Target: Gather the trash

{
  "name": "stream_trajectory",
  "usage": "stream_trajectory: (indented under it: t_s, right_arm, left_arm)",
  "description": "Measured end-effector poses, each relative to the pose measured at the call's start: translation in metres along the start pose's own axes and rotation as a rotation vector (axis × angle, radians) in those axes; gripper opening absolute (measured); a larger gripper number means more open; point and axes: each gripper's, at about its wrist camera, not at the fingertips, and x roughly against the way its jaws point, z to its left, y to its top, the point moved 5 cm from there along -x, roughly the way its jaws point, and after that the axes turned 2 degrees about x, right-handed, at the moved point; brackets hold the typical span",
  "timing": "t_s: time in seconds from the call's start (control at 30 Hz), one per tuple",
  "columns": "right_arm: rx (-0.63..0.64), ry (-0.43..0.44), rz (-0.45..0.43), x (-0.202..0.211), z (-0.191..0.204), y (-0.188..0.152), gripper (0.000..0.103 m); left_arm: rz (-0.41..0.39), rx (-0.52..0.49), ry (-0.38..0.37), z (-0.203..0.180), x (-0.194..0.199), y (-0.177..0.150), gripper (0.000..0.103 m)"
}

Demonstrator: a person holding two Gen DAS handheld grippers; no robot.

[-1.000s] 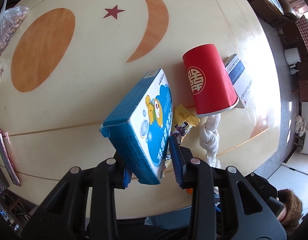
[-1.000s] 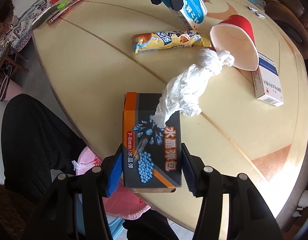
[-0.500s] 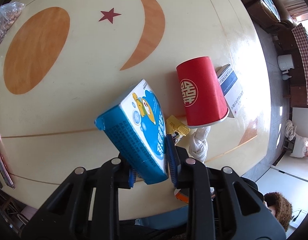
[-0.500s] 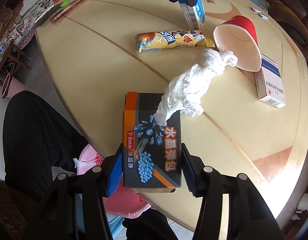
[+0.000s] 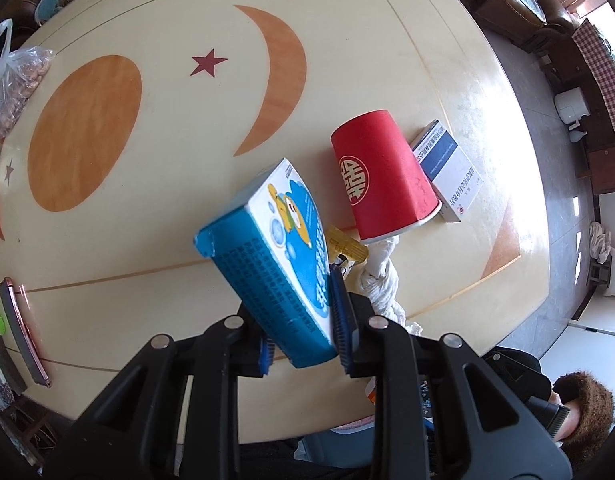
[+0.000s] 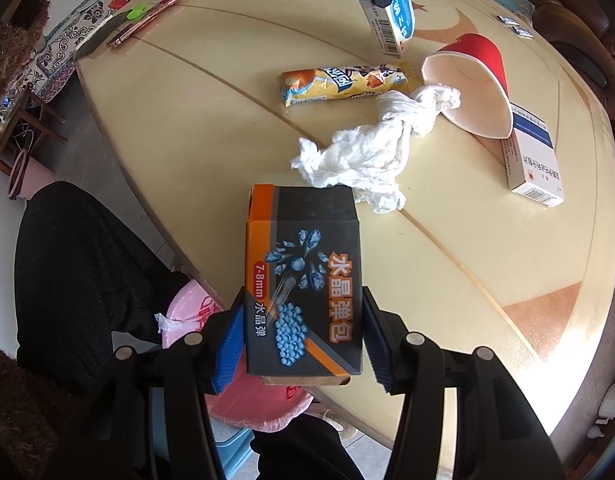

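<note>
While the left tool (image 5: 303, 344) clamps the blue box (image 5: 275, 256) clear of the counter (image 5: 167, 128), the lift step looks done. Right view: right tool (image 6: 299, 344) grips the black-orange box (image 6: 303, 280) at the counter's edge; next, carry both to the pink bag (image 6: 187, 316) below.

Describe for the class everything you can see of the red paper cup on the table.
The red paper cup lies on its side on the cream table. It looks like thin card, red outside with a round white emblem, plain pale inside, and empty. In the right wrist view its open mouth faces the camera. One end of the twisted white tissue sits at its rim. The white and blue medicine box lies against its far side. Neither gripper touches it.
</note>
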Motion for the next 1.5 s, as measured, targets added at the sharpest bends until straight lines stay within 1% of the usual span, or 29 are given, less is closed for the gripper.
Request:
stream_trajectory:
  t_s: [0.13, 0.17, 0.3, 0.47, 0.63, 0.93, 1.07, 1.23, 1.5]
  right_arm:
    - [-0.012, -0.007, -0.001, 0.006, 0.001, -0.005, 0.052]
    - [-0.016, -0.009, -0.002, 0.008, 0.001, -0.006, 0.052]
    - [-0.029, -0.026, -0.013, 0.017, -0.001, -0.011, 0.052]
    - [-0.046, -0.045, -0.033, 0.031, -0.001, -0.016, 0.052]
    - [-0.050, -0.063, -0.051, 0.046, 0.002, -0.022, 0.052]
    - [-0.050, -0.099, -0.080, 0.071, 0.025, -0.042, 0.052]
    - [-0.045, -0.116, -0.088, 0.081, 0.037, -0.056, 0.052]
    - [-0.040, -0.126, -0.095, 0.087, 0.057, -0.070, 0.052]
    - [-0.055, -0.110, -0.101, 0.084, 0.083, -0.094, 0.052]
  left_arm:
    - [-0.012, -0.011, 0.003, -0.007, 0.007, -0.003, 0.024]
    - [-0.015, -0.014, 0.003, 0.001, 0.012, 0.000, 0.024]
    - [-0.027, -0.025, 0.010, -0.001, 0.021, -0.002, 0.024]
    - [-0.045, -0.040, 0.019, -0.010, 0.032, -0.012, 0.024]
    - [-0.075, -0.057, 0.024, -0.018, 0.049, -0.029, 0.024]
    - [-0.124, -0.107, 0.044, -0.034, 0.077, -0.081, 0.025]
    - [-0.141, -0.129, 0.041, -0.040, 0.082, -0.112, 0.025]
    - [-0.140, -0.160, 0.037, -0.047, 0.076, -0.152, 0.025]
    - [-0.128, -0.169, 0.018, -0.046, 0.054, -0.204, 0.025]
